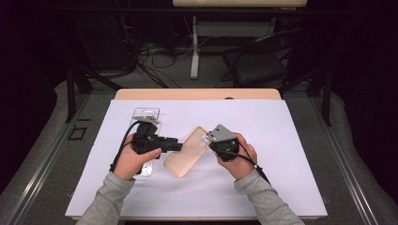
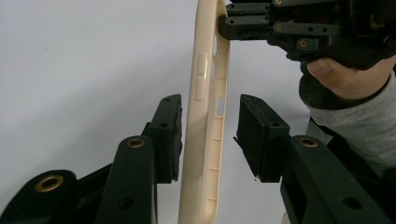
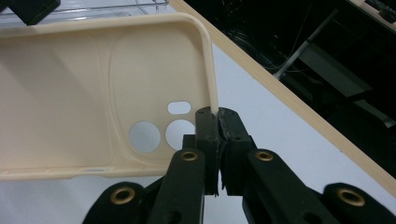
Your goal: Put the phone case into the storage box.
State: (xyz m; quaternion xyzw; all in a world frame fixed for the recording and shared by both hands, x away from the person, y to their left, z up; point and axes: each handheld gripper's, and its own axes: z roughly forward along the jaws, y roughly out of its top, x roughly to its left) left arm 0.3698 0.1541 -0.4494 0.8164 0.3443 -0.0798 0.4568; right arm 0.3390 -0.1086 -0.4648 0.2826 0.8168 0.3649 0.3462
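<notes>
A beige phone case (image 1: 185, 157) is held just above the white sheet, its open side up and its camera cut-outs toward the right hand. My right gripper (image 1: 210, 143) is shut on the case's rim at the camera-end corner, with the jaws pinched on the thin wall (image 3: 217, 116). My left gripper (image 1: 177, 145) comes in from the left and straddles the case's long edge. In the left gripper view the case (image 2: 205, 70) stands edge-on between the two pads. The left pad (image 2: 170, 140) is almost against it and the right pad (image 2: 257, 135) stands a small gap away. The right gripper (image 2: 226, 23) grips the case's far end.
A clear plastic package (image 1: 146, 115) lies on the sheet under the left hand. The white sheet (image 1: 263, 178) covers most of the wooden table (image 1: 197, 93). Beyond the far edge are a chair, desk legs and cables on a dark floor.
</notes>
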